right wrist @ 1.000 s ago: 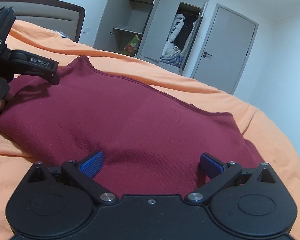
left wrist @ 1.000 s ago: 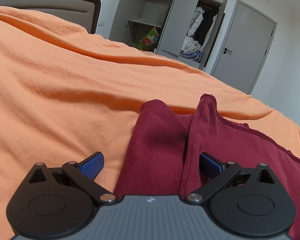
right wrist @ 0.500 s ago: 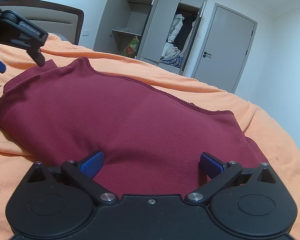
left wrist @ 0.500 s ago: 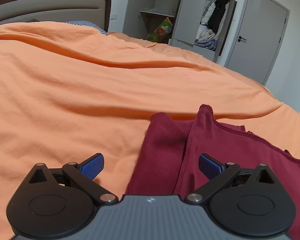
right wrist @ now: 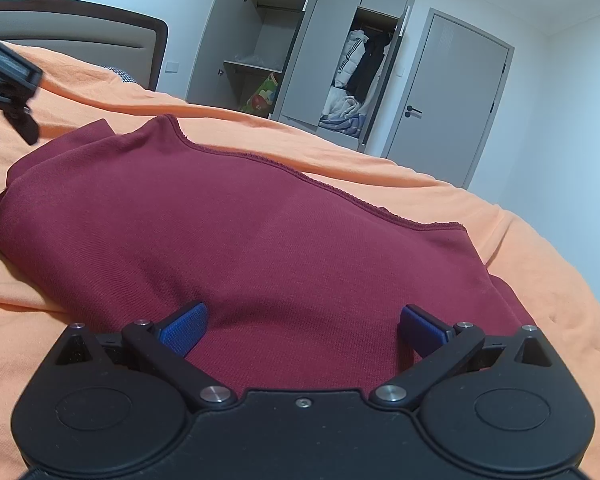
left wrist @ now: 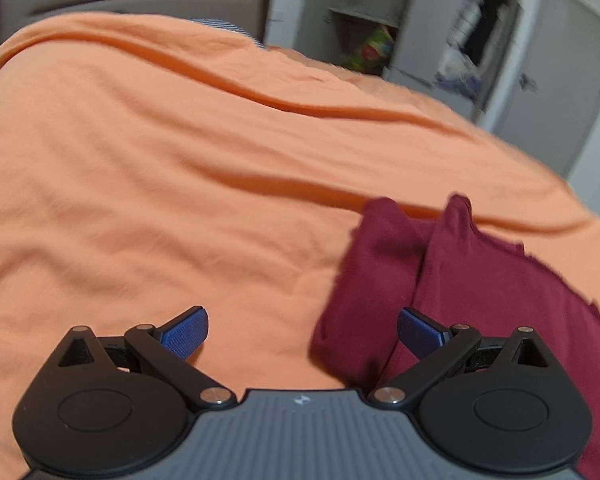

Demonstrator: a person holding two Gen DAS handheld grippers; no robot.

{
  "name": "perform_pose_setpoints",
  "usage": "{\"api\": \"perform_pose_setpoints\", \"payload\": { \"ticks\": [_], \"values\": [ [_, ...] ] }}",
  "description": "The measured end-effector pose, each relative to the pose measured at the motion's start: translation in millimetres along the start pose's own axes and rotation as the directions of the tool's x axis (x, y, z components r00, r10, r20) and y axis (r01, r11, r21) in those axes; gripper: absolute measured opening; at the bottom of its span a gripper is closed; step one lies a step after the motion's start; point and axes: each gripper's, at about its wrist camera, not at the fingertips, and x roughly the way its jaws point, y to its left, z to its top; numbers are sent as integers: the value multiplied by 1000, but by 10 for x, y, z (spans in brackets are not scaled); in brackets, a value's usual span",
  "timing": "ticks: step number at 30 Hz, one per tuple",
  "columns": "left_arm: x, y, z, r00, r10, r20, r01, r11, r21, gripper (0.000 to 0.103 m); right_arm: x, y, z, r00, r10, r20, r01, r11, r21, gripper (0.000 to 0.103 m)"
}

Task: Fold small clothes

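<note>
We see a bedroom: a bed under an orange sheet, a dark headboard at its far end, and beyond it a grey wardrobe with doors ajar (clothes hang and lie heaped inside) next to a shut door.

On the sheet lies the maroon garment, spread flat with a scalloped hem along its far edge and a folded layer at its left end.

Our right hand-held gripper sits low over the garment's near edge, its blue pads wide apart with cloth between them but not pinched; whether they touch the fabric, we cannot tell.

Our left hand-held gripper is likewise spread apart and grips nothing. In its blurred view the left pad is over bare sheet, while the right pad stands before the garment's folded end. In the right wrist view, part of it appears at the left edge, above the sheet and clear of the garment.
</note>
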Motion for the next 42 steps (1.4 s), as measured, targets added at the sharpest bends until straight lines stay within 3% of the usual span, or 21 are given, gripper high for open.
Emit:
{"api": "perform_pose_setpoints", "payload": {
  "ticks": [4,8,11,14,19,26,31,35,42],
  "values": [
    [-63,215,-145,997,-68,-36,66,995,-70,103,2,1,-3,1000,-1,1,1,1000,0,103],
    [-172,223,-298,987,-154,-50,152,987,-43,103,13,-12,2,1000,-3,3,3,1000,-2,103],
    [-169,143,-381,956,-275,-101,274,961,-21,103,10,-12,9,1000,-5,4,5,1000,-4,102],
    [-129,29,-445,935,-328,-138,327,945,-25,103,15,-14,9,1000,-5,4,5,1000,-4,103],
    [-27,-6,-467,883,-425,-198,399,904,-156,102,14,-8,7,1000,-6,4,6,1000,-4,102],
    [173,74,-409,911,-386,-145,351,911,-216,99,22,-8,10,1000,-7,6,7,1000,-3,103],
    [285,15,-316,929,-348,-125,333,934,-130,99,23,-6,8,1000,-8,6,8,1000,-3,103],
    [382,-52,-268,930,-329,-163,321,944,-75,100,27,-2,6,1000,-10,7,10,1000,-3,103],
    [344,-88,-267,936,-312,-165,306,950,-61,98,30,1,0,1000,-11,9,11,1000,-3,103]
  ]
}}
